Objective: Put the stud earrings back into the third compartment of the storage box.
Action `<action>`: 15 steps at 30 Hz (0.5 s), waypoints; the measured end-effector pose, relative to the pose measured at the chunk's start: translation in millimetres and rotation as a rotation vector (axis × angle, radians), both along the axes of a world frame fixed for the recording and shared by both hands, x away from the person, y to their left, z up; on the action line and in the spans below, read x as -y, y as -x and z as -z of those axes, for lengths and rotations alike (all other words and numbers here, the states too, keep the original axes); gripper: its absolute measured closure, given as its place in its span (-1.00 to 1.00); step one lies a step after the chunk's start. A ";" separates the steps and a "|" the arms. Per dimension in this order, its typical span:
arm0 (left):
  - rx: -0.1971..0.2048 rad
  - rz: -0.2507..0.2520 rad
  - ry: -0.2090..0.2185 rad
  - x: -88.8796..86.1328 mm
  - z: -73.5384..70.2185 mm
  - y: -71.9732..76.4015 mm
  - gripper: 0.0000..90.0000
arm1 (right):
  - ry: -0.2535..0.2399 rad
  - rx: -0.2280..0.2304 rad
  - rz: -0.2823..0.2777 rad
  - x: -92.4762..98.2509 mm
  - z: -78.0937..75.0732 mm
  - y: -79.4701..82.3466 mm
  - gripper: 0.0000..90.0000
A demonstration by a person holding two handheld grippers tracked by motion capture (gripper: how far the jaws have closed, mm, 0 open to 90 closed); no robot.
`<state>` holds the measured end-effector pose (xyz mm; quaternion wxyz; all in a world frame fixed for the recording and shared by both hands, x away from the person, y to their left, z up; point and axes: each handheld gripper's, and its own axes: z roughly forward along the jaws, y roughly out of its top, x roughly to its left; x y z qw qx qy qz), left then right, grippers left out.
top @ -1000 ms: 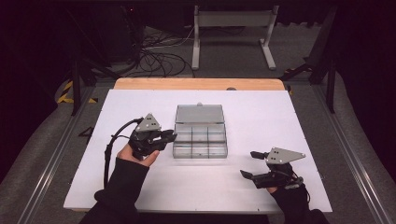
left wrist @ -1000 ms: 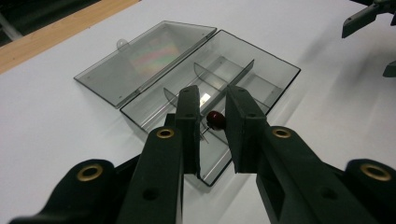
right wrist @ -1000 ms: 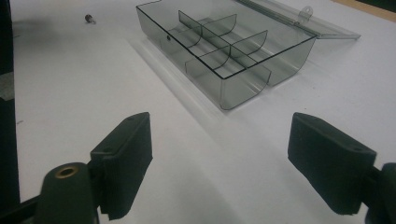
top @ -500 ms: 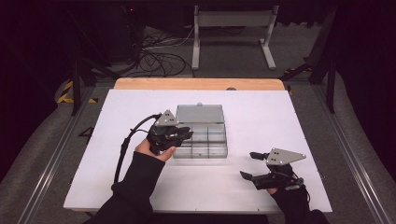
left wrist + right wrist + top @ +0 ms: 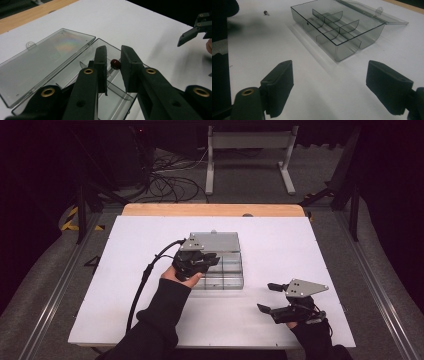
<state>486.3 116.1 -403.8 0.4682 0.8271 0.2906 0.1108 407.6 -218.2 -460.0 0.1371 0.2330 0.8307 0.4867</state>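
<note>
A clear grey compartment box (image 5: pixel 227 279) lies open mid-table, its lid (image 5: pixel 220 240) flat behind it. My left gripper (image 5: pixel 214 259) hovers over the box's left compartments. In the left gripper view its jaws (image 5: pixel 113 58) stand nearly together, shut on a small dark red bead (image 5: pixel 115 63) at their tips, above a compartment of the box (image 5: pixel 117 96). My right gripper (image 5: pixel 265 296) rests near the table's front right, open with nothing between its fingers (image 5: pixel 332 85). It faces the box (image 5: pixel 347 47) from a short way off.
Another small bead (image 5: pixel 265 12) lies loose on the white table (image 5: pixel 300 245), left of the box as the right gripper sees it. A fingertip (image 5: pixel 186 38) of the right gripper shows at the upper right of the left gripper view. Cables and a metal stand (image 5: pixel 250 140) sit beyond the table.
My left gripper has moved right, from beside the box's left edge to over its compartments, jaws still nearly together. The right gripper has stayed put.
</note>
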 end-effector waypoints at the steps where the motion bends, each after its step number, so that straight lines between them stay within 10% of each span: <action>1: 0.001 -0.002 0.009 3.0 3.3 -2.5 0.69 | 0.000 0.000 -0.001 0.0 0.0 0.0 -0.50; 15: 0.022 0.006 0.054 22.6 24.8 -16.4 0.69 | -0.003 -0.001 -0.004 0.4 0.2 0.0 -0.50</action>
